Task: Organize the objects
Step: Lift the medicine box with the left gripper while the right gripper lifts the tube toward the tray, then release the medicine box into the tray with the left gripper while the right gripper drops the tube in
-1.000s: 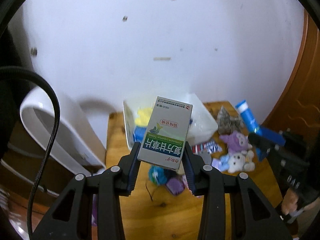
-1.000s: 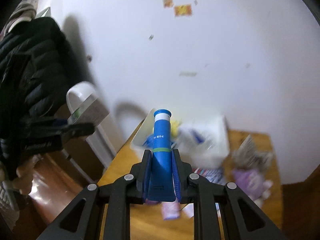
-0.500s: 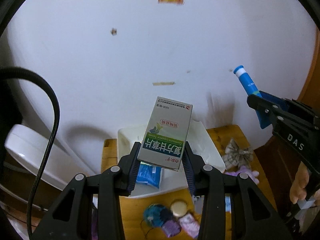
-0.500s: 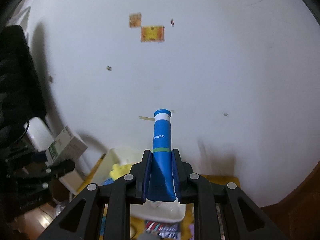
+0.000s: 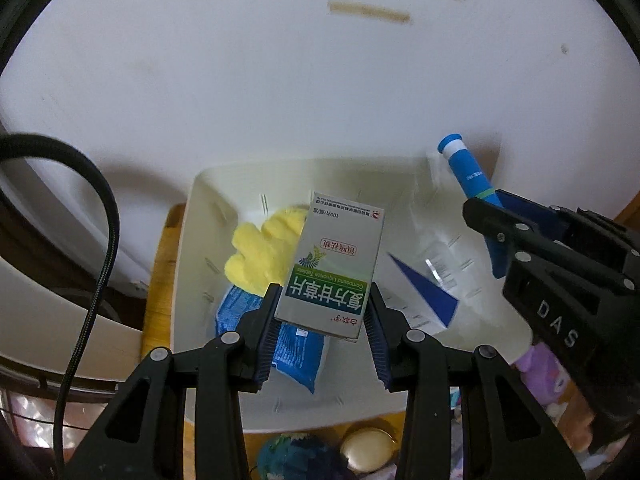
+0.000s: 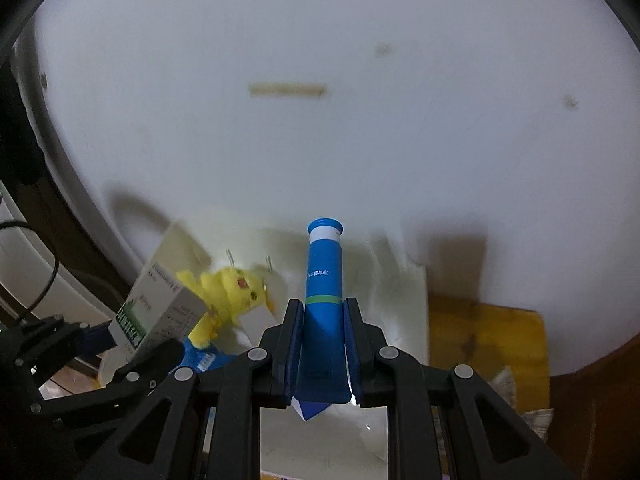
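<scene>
Left claw [image 5: 322, 322]: I grip a white-and-green cardboard medicine box [image 5: 334, 270] over the white plastic bin [image 5: 188, 280].
Right claw [image 6: 320, 340]: I clamp a blue squeeze tube [image 6: 323, 280], cap up.
Bin contents: yellow plush toy [image 5: 264, 252], blue packet [image 5: 298, 354].
Surface: yellowish wooden table [image 6: 486, 340].
Room: white wall [image 5: 280, 80] just behind.
</scene>
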The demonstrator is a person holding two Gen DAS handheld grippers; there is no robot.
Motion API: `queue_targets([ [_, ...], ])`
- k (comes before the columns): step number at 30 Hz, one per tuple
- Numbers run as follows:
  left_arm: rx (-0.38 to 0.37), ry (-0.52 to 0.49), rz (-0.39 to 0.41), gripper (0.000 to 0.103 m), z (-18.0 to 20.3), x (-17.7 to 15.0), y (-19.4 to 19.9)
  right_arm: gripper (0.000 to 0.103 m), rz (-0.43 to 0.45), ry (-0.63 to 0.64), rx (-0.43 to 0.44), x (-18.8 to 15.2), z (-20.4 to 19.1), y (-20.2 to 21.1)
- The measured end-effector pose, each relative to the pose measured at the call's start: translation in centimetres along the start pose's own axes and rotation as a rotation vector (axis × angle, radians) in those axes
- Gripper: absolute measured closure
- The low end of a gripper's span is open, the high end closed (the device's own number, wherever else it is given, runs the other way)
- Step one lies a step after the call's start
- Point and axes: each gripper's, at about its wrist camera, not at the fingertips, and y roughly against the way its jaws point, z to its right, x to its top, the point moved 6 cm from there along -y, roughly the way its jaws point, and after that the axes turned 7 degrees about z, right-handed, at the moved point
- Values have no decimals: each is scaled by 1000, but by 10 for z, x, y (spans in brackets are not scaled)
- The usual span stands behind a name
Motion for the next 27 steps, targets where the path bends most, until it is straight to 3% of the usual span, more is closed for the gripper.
queue_targets([
  [8,13,14,-105,59,-12,-33,-35,81,-50,-6,0,-27,-12,-30],
  [11,9,22,-131,58,-14,-39,-38,67,-74,3,-4,-36,-15,-34],
  [13,6,31,-138,57,-18,-43,-37,49,-59,6,-17,-41,-14,-28],
  [17,21,43,-130,36,-29,-46,-32,43,-9,-4,-38,-46,-10,-7],
  [21,4,57,-123,26,-26,-49,-14,43,26,-33,-35,-42,-8,13],
  [27,-26,63,-95,20,-22,-58,29,40,66,-95,-22,-49,-7,53],
])
